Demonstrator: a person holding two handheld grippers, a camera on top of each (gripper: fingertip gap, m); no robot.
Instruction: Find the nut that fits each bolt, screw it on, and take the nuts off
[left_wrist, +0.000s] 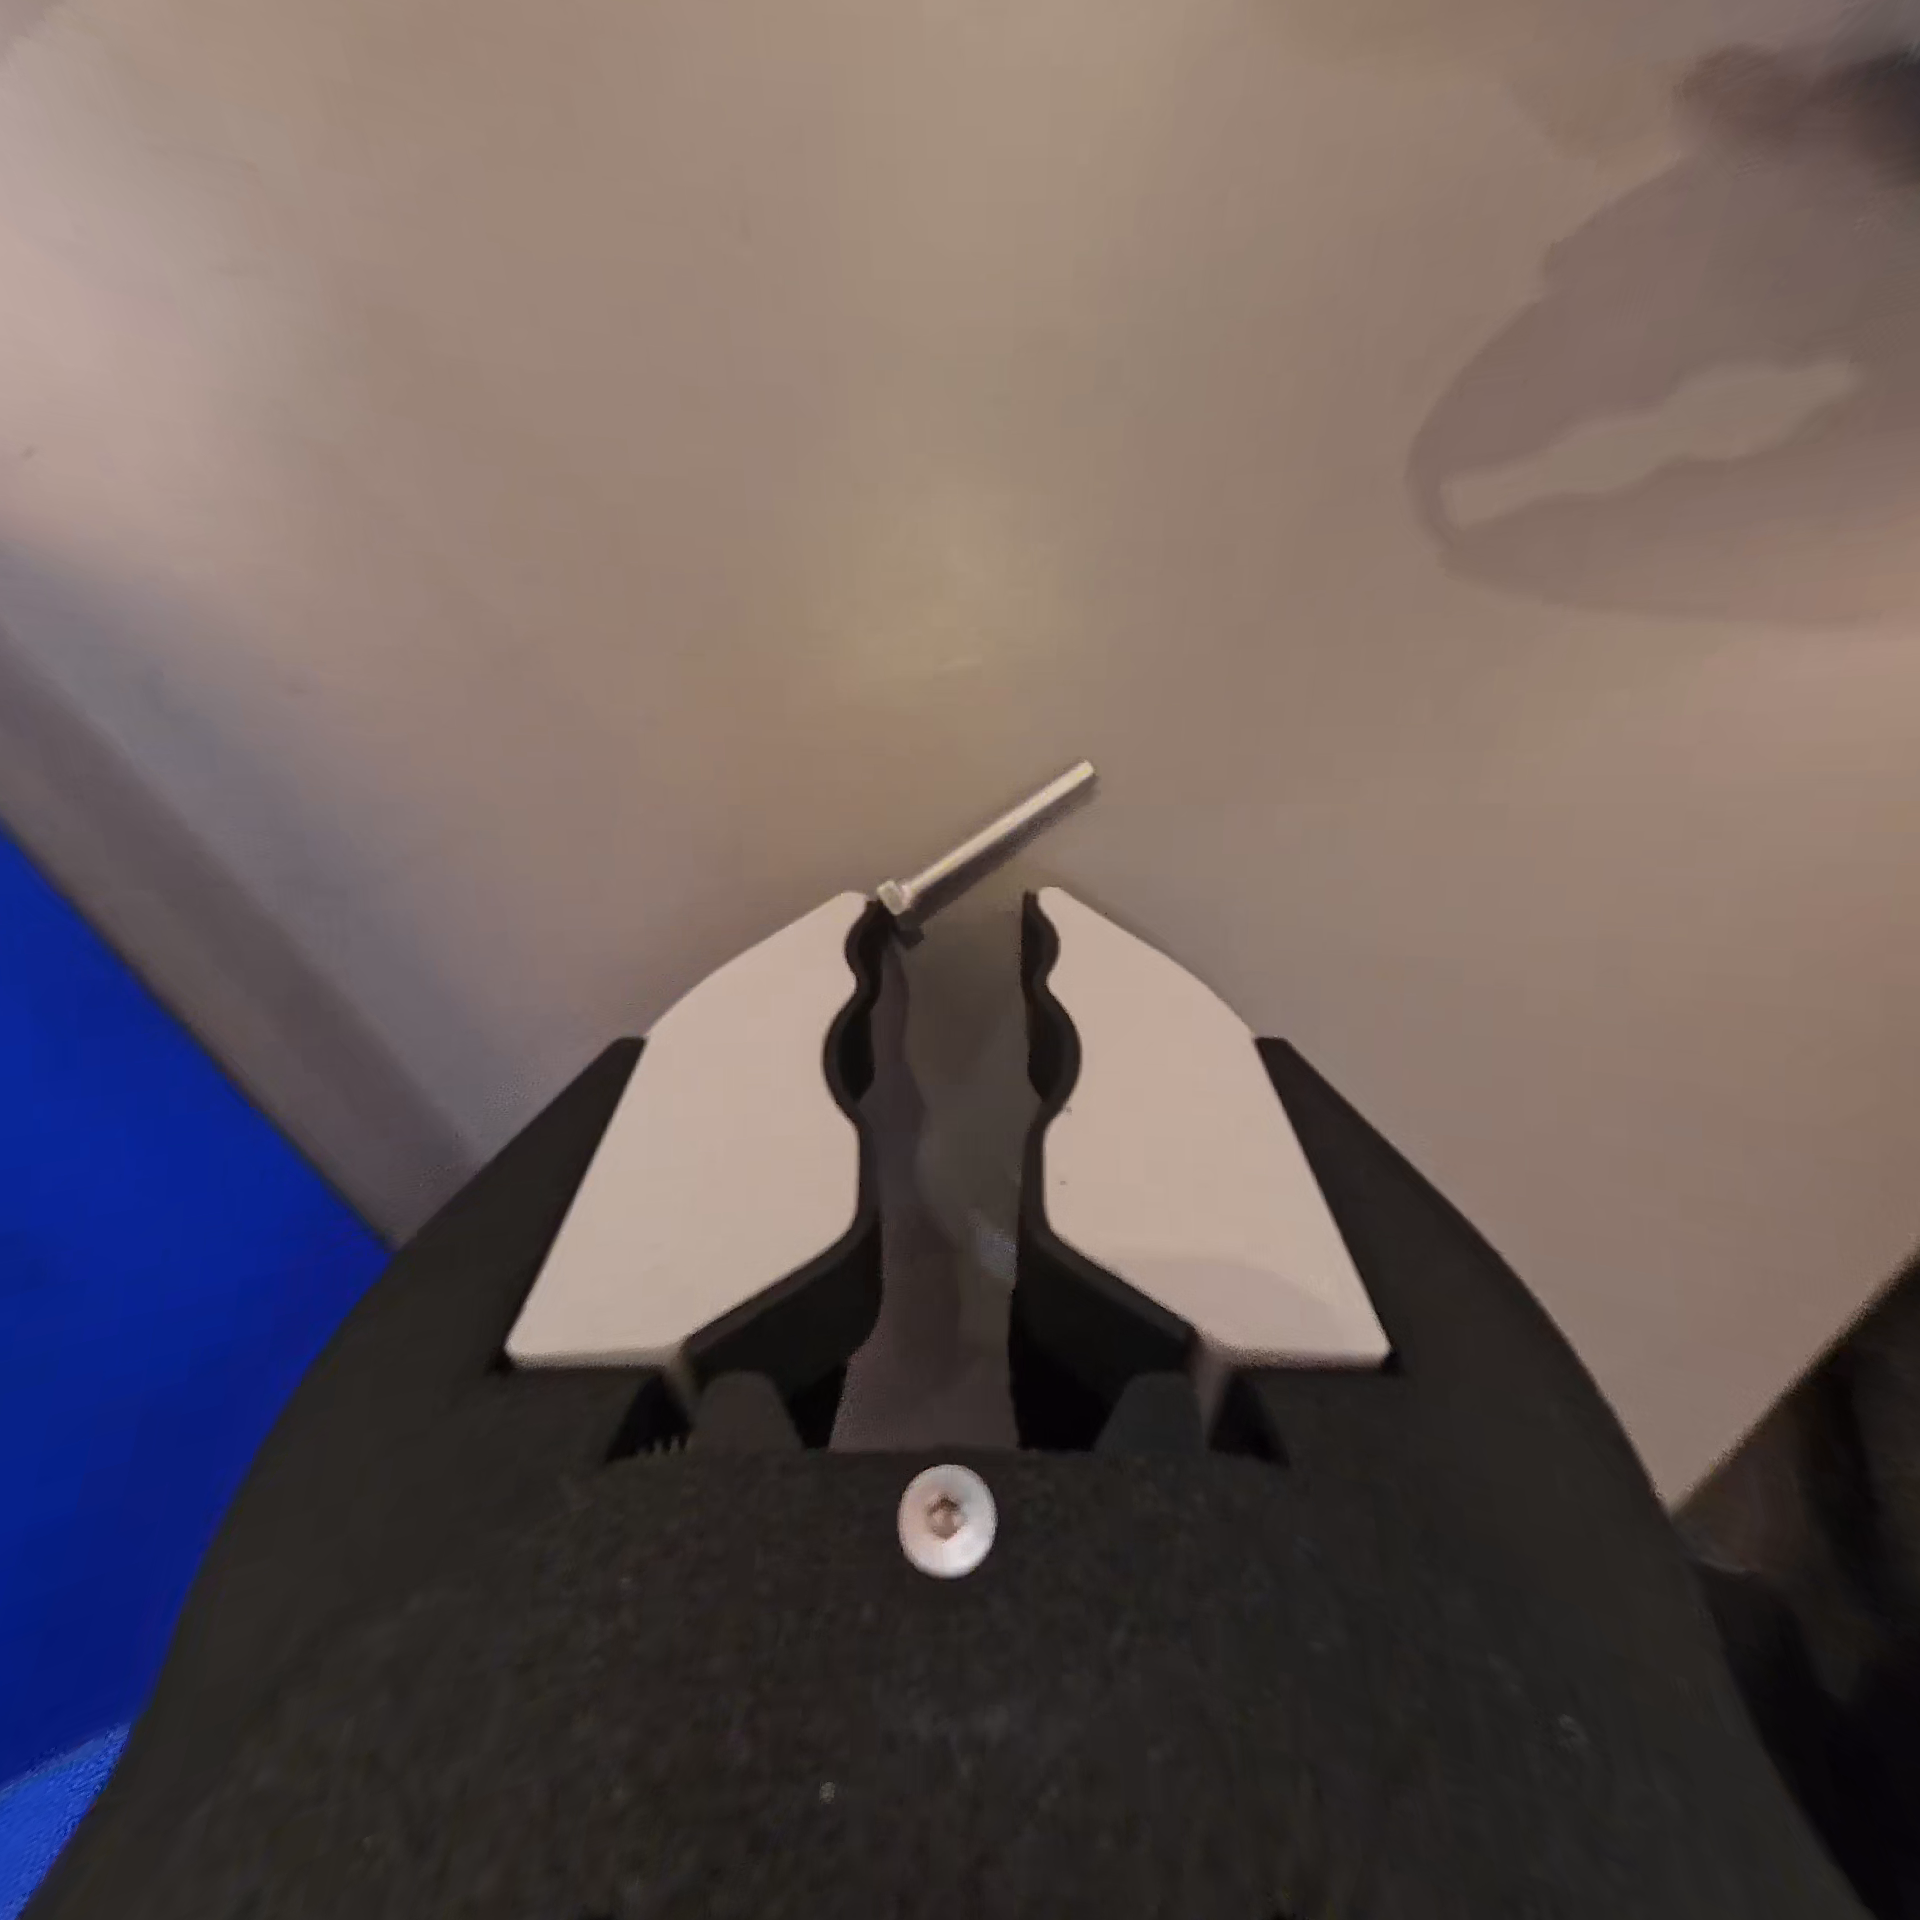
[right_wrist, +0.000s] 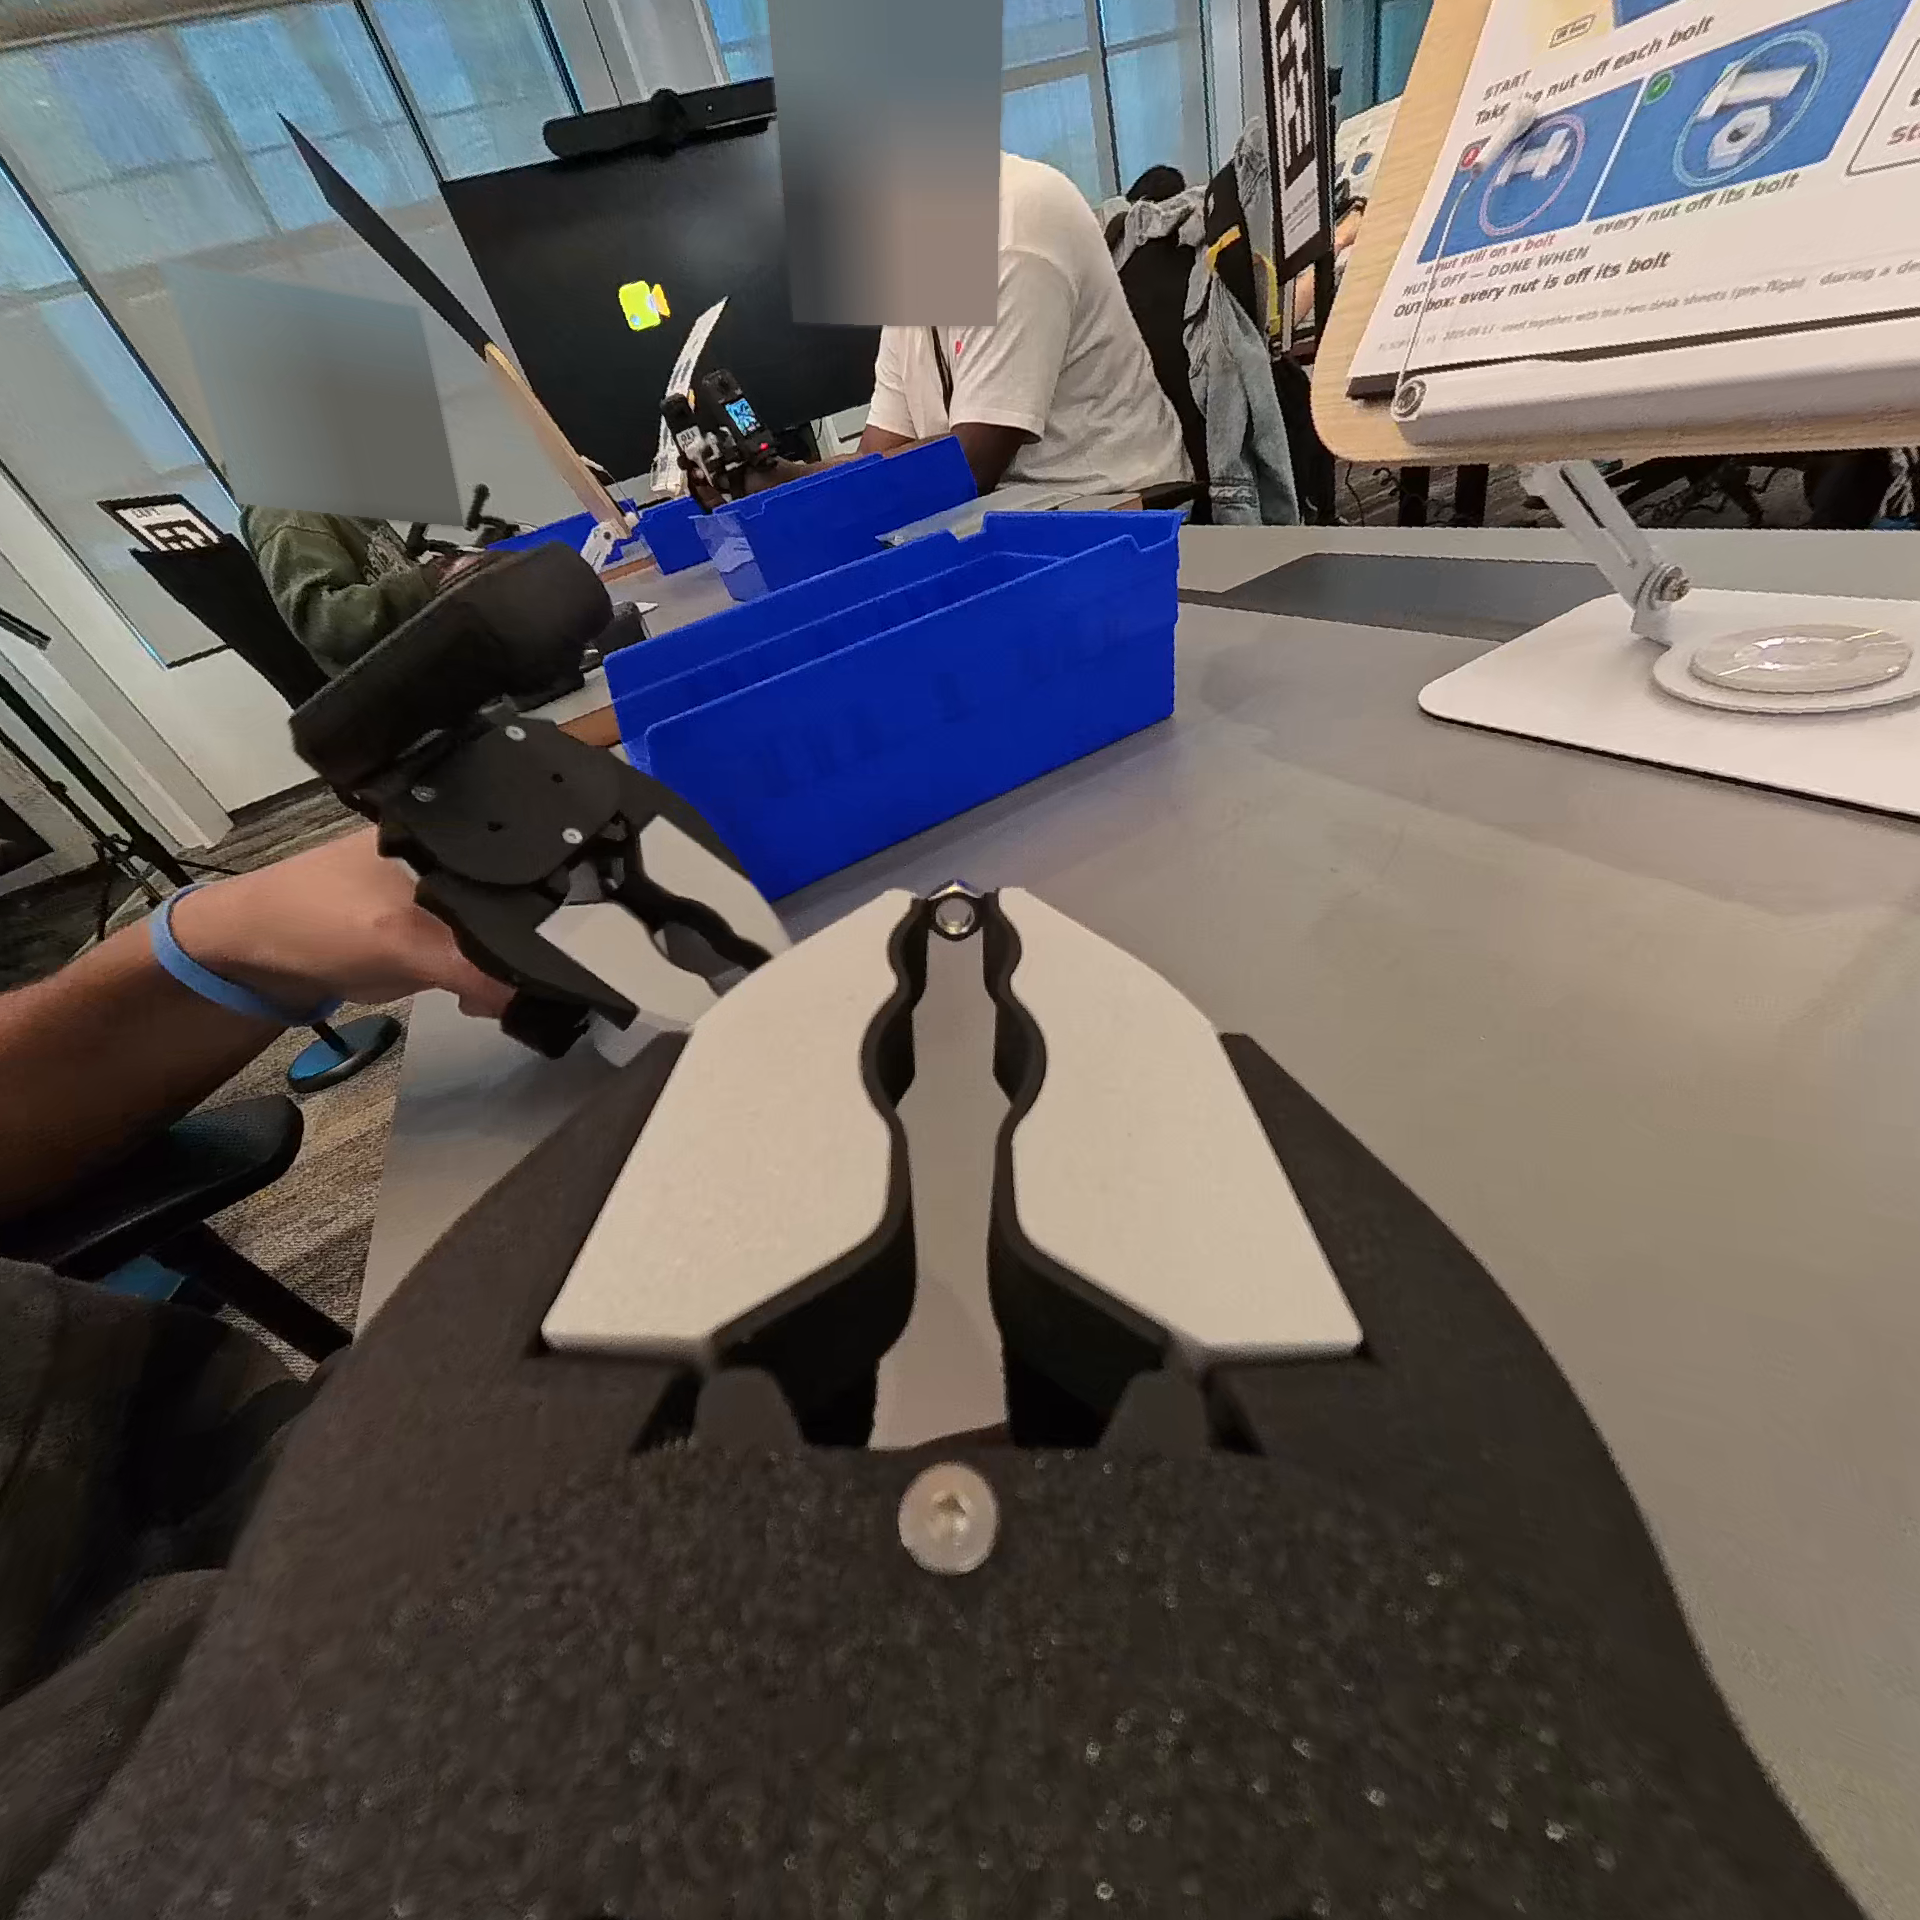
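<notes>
Between right fingers (right_wrist: 954, 914), a nut (right_wrist: 952, 916) pinched; left fingers (left_wrist: 951, 902) parted, touching bolt (left_wrist: 987, 844).

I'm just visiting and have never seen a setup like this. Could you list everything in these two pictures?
Bolt: one, silver, lying on the table, its head touching the left gripper's left fingertip.
Nut: one, silver, pinched at the right gripper's tips.
Table: one, grey, under everything.
Bins: several, blue; the nearest stands on the table beyond the grippers, others behind it.
Instruction sheet: one, white and blue, on a tilted stand, upper right.
Stand base: one, white, on the table at right.
Screen: one, black, in the background.
People: a few, seated at the far tables.
Left gripper: black and grey, open over the table.
Right gripper: black and grey, shut on the nut.
</notes>
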